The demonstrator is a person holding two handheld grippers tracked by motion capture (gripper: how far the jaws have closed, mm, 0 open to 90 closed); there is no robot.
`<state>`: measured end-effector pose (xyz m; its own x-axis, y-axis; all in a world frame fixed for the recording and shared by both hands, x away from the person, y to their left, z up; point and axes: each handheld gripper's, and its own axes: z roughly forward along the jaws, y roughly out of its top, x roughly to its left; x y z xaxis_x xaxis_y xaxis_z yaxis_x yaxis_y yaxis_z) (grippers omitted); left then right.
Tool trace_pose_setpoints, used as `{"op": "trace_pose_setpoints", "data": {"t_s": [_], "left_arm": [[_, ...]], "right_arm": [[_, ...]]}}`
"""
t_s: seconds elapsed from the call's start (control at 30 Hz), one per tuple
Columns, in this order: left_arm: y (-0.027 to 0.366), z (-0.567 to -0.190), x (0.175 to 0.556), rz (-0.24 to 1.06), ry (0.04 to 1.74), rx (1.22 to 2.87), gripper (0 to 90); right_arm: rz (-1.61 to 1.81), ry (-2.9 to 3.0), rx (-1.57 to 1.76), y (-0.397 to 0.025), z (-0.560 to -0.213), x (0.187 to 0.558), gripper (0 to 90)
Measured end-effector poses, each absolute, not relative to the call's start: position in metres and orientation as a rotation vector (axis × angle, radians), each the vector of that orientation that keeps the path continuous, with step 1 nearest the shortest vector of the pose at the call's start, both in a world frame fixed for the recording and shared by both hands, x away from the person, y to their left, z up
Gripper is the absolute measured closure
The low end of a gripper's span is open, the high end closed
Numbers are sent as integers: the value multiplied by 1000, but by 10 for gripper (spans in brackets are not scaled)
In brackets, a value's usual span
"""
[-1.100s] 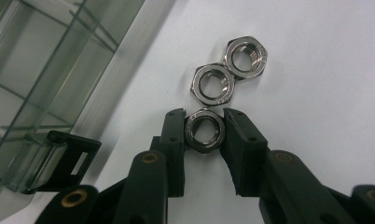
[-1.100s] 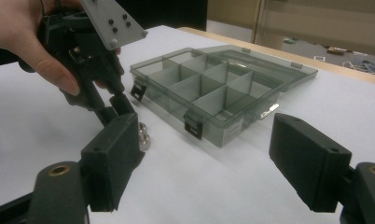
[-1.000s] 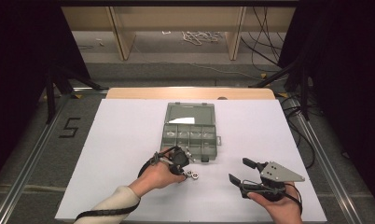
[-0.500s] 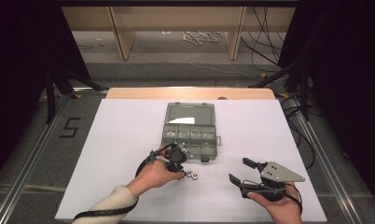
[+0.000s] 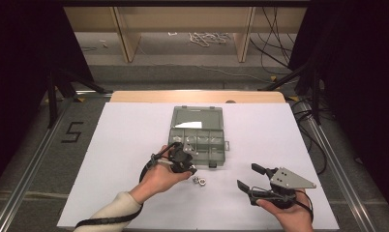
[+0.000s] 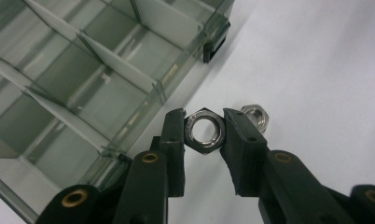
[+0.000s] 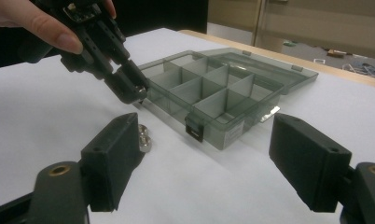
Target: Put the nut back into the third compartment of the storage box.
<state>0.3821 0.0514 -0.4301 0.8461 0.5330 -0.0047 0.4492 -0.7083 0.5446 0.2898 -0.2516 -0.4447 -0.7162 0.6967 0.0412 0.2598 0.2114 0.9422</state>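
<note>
High view: near the tabletop's (image 5: 125,145) front edge, the right hand-held gripper (image 5: 253,180) rests released amid bare room. Farther in, the left hand-held gripper (image 6: 203,135) clenches a nut (image 6: 204,130), another nut (image 6: 256,116) just beside, by the box's (image 5: 197,116) front edge.

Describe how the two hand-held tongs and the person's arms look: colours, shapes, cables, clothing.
Both tongs, left and right, have two blocky matt black jaws with brass-coloured rivets at the pivots. The right one carries a grey three-cornered plate on top. A black cable loops from the left one. The left forearm wears a cream sleeve with a dark strap around it.
</note>
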Motion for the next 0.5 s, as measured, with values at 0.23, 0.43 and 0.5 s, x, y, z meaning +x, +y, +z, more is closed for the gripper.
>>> {"op": "trace_pose_setpoints", "data": {"t_s": [0.23, 0.43, 0.5], "left_arm": [[50, -430, 382, 230, 742, 2398, 699], [48, -429, 382, 263, 763, 2312, 699], [49, -428, 382, 279, 764, 2283, 699]], "right_arm": [[1492, 2089, 853, -252, -444, 291, 254], [1492, 2114, 877, -252, -445, 290, 254], [1488, 2093, 847, -252, -445, 291, 254]]}}
